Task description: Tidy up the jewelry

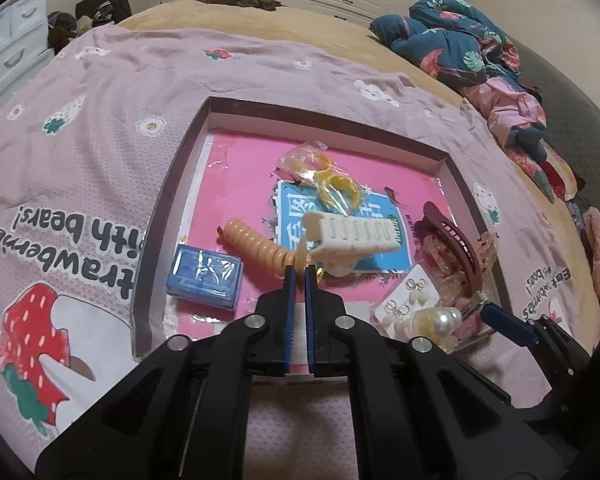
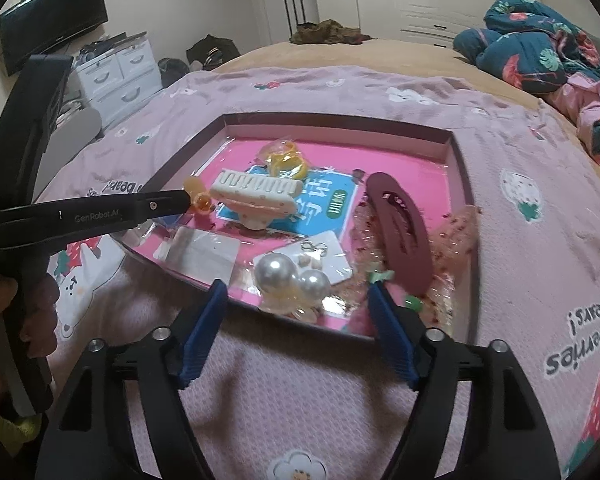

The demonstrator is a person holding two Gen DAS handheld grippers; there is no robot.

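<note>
- The jewelry lies loose in a shallow tray [image 1: 172, 184] on the bed's pink blanket [image 1: 100, 92]; no sorting into groups is visible.
- The left tool [image 1: 299, 270] is clamped on one end of an orange coil hair tie [image 1: 256, 250], which trails across the tray floor.
- The right tool [image 2: 298, 292] stands open and empty, just before the pearl clip [image 2: 290, 276] at the near rim.
- The white claw clip [image 2: 256, 194], maroon hair clip [image 2: 400, 232], bagged yellow rings [image 2: 286, 160], earring card [image 2: 320, 258] and blue box [image 1: 205, 278] appear unplaced; most work remains.
</note>
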